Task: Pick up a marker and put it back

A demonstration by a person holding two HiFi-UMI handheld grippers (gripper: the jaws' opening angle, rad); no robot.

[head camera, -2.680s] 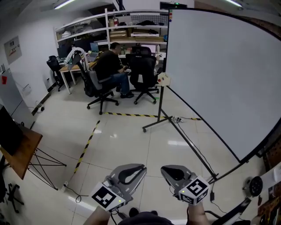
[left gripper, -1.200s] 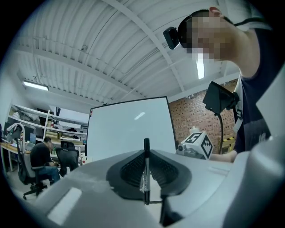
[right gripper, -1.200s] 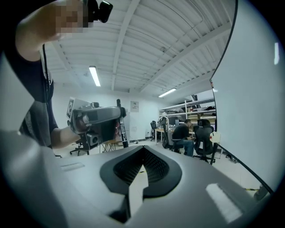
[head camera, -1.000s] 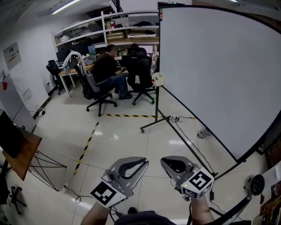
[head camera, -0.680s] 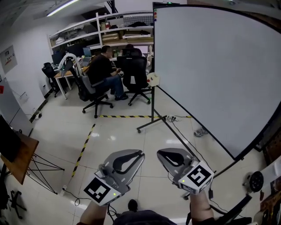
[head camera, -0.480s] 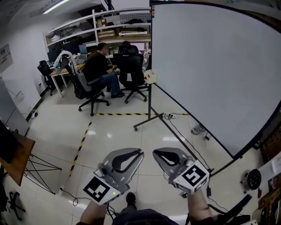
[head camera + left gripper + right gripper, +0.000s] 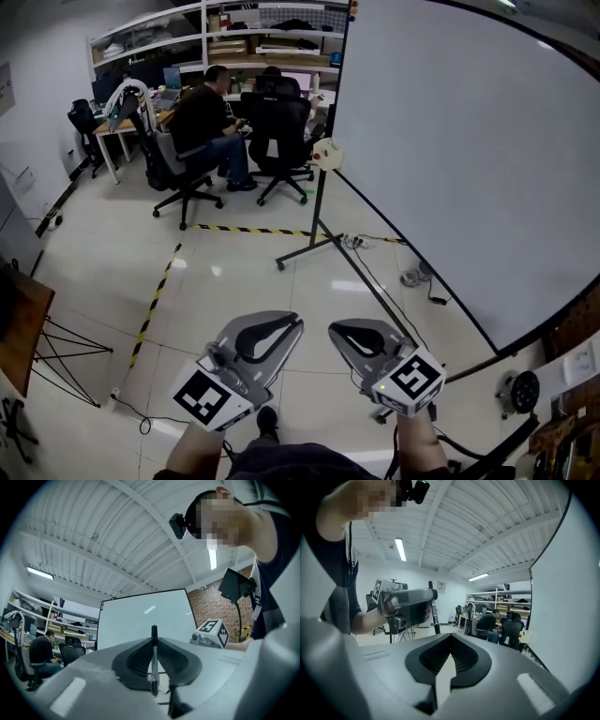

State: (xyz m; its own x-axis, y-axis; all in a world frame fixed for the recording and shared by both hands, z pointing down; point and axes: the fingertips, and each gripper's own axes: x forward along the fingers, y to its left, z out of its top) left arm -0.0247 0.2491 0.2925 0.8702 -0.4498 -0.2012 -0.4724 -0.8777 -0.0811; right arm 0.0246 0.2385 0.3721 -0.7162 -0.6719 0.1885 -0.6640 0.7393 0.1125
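Marker (image 7: 153, 663) is black and thin. It stands straight up between the jaws of the left hand-held gripper (image 7: 153, 638), which are squeezed on it. It is up in the air over the floor (image 7: 234, 272), not resting on anything. The right hand-held gripper (image 7: 451, 635) has its jaws together with nothing in them.

What has changed is the room around them. The big whiteboard (image 7: 469, 141) fills more of the head view than it did a moment ago, and its stand (image 7: 314, 248) has come closer. The person on the chair (image 7: 202, 117) at the far desks has moved toward the top left corner of the view. Both grippers sit side by side at the bottom, same as before, and the grip on the marker looks the same.

So I think the picking up is done, and the marker is being carried toward the whiteboard to be put back. I cannot see the marker's resting place yet.
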